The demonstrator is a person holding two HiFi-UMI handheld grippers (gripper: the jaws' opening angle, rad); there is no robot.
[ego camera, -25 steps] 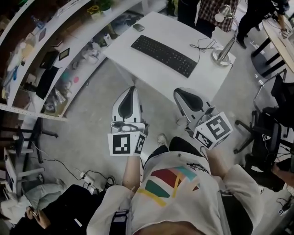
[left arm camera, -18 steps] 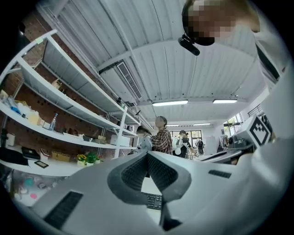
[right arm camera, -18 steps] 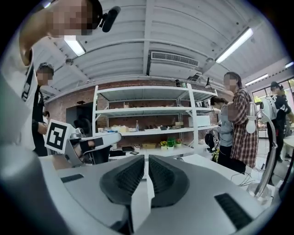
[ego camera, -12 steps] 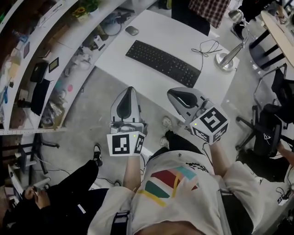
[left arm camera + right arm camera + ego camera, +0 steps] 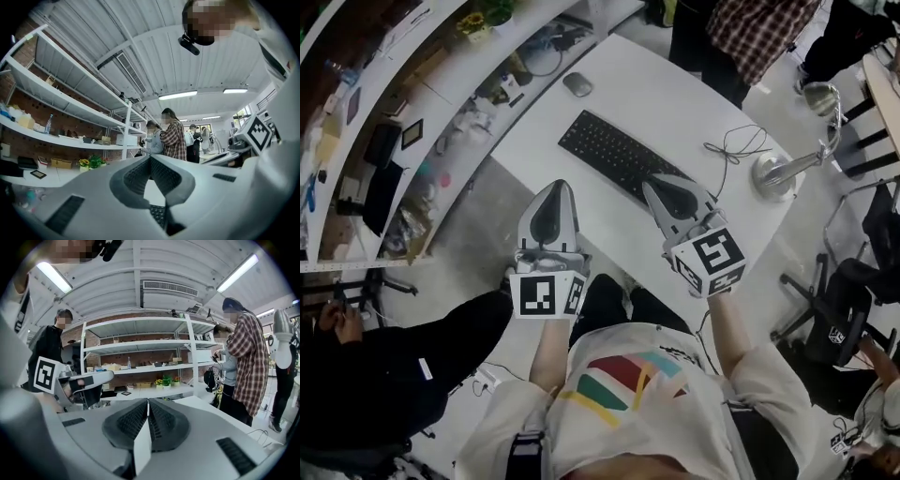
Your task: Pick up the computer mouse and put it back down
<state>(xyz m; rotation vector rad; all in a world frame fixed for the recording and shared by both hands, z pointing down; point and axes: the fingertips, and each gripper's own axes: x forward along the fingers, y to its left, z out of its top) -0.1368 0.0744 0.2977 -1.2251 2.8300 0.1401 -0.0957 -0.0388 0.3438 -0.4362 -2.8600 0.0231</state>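
Both hand-held grippers were empty. The left hand-held gripper (image 5: 556,186) had its jaw tips together with nothing between them, and the right hand-held gripper (image 5: 650,185) was likewise closed on nothing.

The computer mouse (image 5: 577,84) lay untouched on the table (image 5: 675,94). It was well ahead of both grippers, past the far left end of the keyboard (image 5: 623,157) and closer to the left gripper's line than to the right's. I judged the pick-up had not yet begun.

Risks I noted:
- Closed jaws. If either gripper reached the mouse without opening, the tips would likely shove it instead of straddling it. The mouse sat near the table's far edge, beside the shelves (image 5: 412,94), so a push forward could send it off.
- The keyboard lay between the right gripper and the mouse, and that gripper's tip appeared to be over the keyboard's near edge. A low approach could catch keys or drag the board into the mouse.
- The mouse's rounded shell looked smooth. An off-centre pinch might squirt it out from between the pads.
- The loose cable (image 5: 733,150) and the desk lamp (image 5: 787,169) stood to the right of the right gripper. A wide swing on that side could snag them.
- A person in a checked shirt (image 5: 246,366) stood beyond the table, so I would keep the reach short.
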